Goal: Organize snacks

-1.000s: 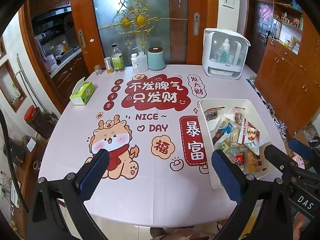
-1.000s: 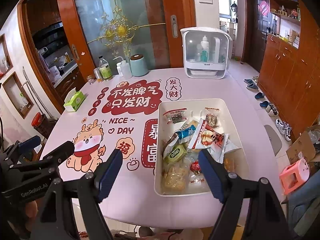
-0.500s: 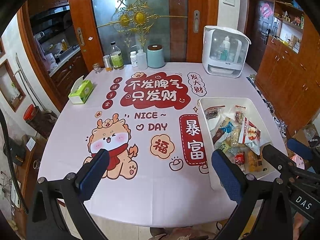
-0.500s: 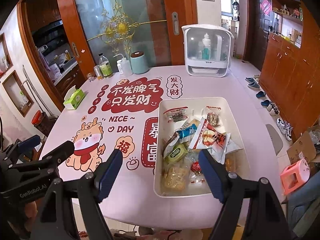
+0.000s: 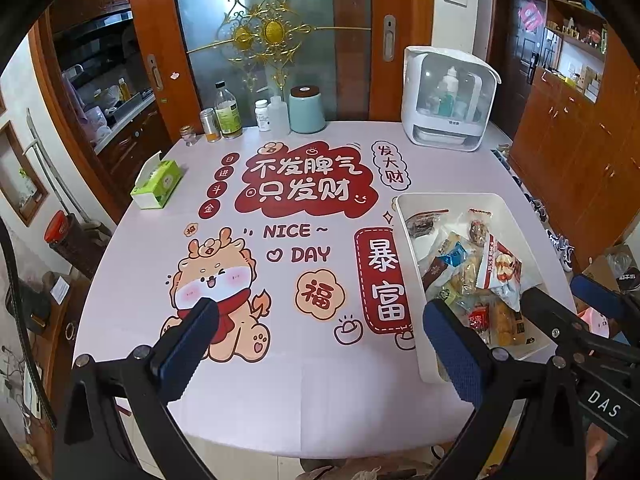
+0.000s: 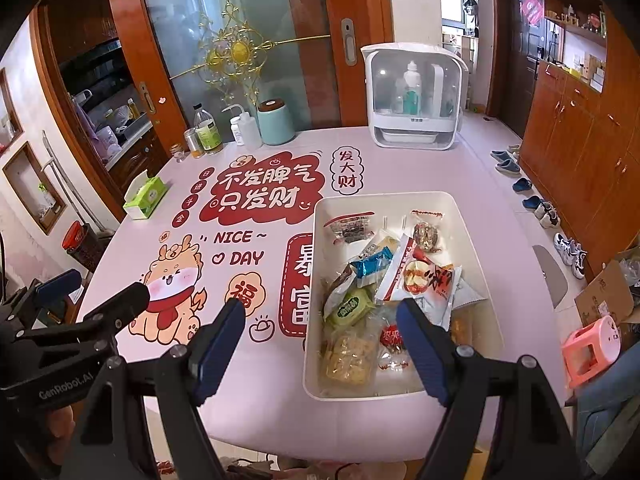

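A white rectangular bin full of wrapped snacks sits on the right part of the table; it also shows in the left wrist view. On top lie a red-and-white packet, a blue packet and a green packet. My right gripper is open and empty, held above the bin's near left corner. My left gripper is open and empty, above the table's near edge, left of the bin.
The table has a pink printed cloth. A green tissue box lies at the left. Bottles and jars, a teal canister and a white cabinet-like appliance stand along the far edge. Wooden cabinets stand at the right.
Both grippers have risen and tilted slightly, so the table sits a little lower in both views. Jaws stay open. Nothing on the table moved.
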Action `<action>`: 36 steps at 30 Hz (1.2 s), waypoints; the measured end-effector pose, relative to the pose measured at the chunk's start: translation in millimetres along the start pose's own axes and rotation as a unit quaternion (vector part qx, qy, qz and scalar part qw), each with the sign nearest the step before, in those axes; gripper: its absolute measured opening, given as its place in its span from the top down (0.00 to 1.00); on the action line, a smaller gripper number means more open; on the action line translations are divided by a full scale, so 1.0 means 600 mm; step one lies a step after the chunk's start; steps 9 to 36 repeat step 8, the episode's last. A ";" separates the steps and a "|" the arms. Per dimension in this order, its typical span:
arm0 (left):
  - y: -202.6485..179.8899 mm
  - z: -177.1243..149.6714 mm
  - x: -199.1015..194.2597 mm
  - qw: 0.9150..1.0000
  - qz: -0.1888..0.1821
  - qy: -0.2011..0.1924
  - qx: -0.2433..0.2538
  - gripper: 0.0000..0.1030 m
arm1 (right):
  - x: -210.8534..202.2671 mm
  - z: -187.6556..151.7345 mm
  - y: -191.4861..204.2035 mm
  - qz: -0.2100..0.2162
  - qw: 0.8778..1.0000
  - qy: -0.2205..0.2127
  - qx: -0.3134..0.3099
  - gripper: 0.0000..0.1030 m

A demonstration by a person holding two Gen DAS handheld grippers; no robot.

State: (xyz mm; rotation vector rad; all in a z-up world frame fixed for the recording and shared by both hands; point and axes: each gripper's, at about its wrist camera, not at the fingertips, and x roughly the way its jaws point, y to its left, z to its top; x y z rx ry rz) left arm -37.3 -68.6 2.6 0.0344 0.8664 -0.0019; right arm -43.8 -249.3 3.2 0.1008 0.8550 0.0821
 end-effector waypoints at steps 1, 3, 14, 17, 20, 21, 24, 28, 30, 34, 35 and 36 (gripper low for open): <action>0.000 0.001 0.000 1.000 -0.001 -0.001 0.000 0.02 | 0.001 0.000 0.000 0.000 1.000 0.000 0.000 0.23; 0.000 0.001 0.001 1.000 0.000 0.000 0.000 0.02 | 0.003 0.001 -0.002 0.000 1.000 0.001 0.000 0.23; -0.004 0.003 0.004 1.000 -0.001 0.002 0.000 0.02 | 0.018 0.006 -0.010 0.002 1.000 0.008 -0.002 0.23; -0.004 0.003 0.004 1.000 -0.001 0.002 0.000 0.02 | 0.018 0.006 -0.010 0.002 1.000 0.008 -0.002 0.23; -0.004 0.003 0.004 1.000 -0.001 0.002 0.000 0.02 | 0.018 0.006 -0.010 0.002 1.000 0.008 -0.002 0.23; -0.004 0.003 0.004 1.000 -0.001 0.002 0.000 0.02 | 0.018 0.006 -0.010 0.002 1.000 0.008 -0.002 0.23; -0.004 0.003 0.004 1.000 -0.001 0.002 0.000 0.02 | 0.018 0.006 -0.010 0.002 1.000 0.008 -0.002 0.23; -0.004 0.003 0.004 1.000 -0.001 0.002 0.000 0.02 | 0.018 0.006 -0.010 0.002 1.000 0.008 -0.002 0.23; -0.004 0.003 0.004 1.000 -0.001 0.002 0.000 0.02 | 0.018 0.006 -0.010 0.002 1.000 0.008 -0.002 0.23; -0.004 0.003 0.004 1.000 -0.001 0.002 0.000 0.02 | 0.018 0.006 -0.010 0.002 1.000 0.008 -0.002 0.23; -0.004 0.003 0.004 1.000 -0.001 0.002 0.000 0.02 | 0.018 0.006 -0.010 0.002 1.000 0.008 -0.002 0.23; -0.004 0.003 0.004 1.000 -0.001 0.002 0.000 0.02 | 0.018 0.006 -0.010 0.002 1.000 0.008 -0.002 0.23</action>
